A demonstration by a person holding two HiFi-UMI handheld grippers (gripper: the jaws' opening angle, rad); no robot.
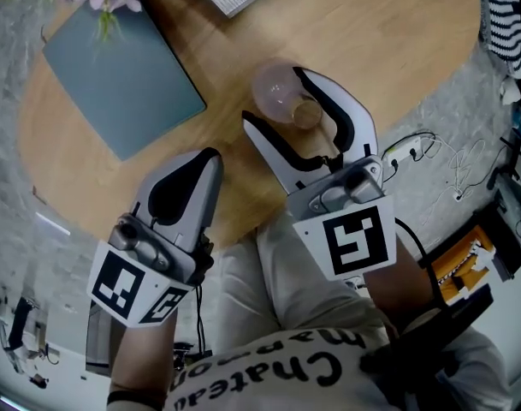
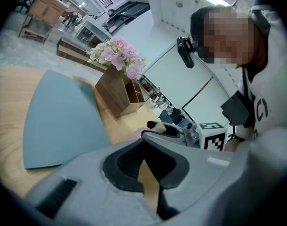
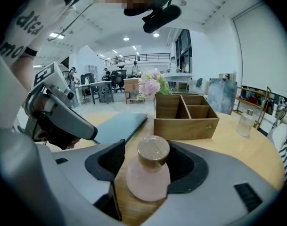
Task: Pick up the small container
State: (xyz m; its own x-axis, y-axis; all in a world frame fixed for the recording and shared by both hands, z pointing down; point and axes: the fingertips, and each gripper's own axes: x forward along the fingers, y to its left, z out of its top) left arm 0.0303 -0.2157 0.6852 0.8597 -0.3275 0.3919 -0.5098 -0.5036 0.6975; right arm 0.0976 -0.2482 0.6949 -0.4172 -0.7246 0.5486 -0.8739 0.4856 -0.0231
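— Where is the bottle [image 3: 148, 173] found?
— Upright on the surface [image 1: 397, 50], inward from its near edge, between the spread jaws of the right hand-held gripper [image 1: 273, 95]; nothing is pinched yet.
— How is it best taken?
— The round body should be squeezed centred, below the stopper [image 3: 153, 150].

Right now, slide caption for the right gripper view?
Open right hand-held gripper brackets the small pink container on the wooden table; divided wooden box behind.

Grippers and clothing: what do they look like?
Left gripper and right gripper have light grey curved jaws with black pads. Each bears a white cube with black square markers. A black cable leaves the right one. The shirt is white with black lettering.
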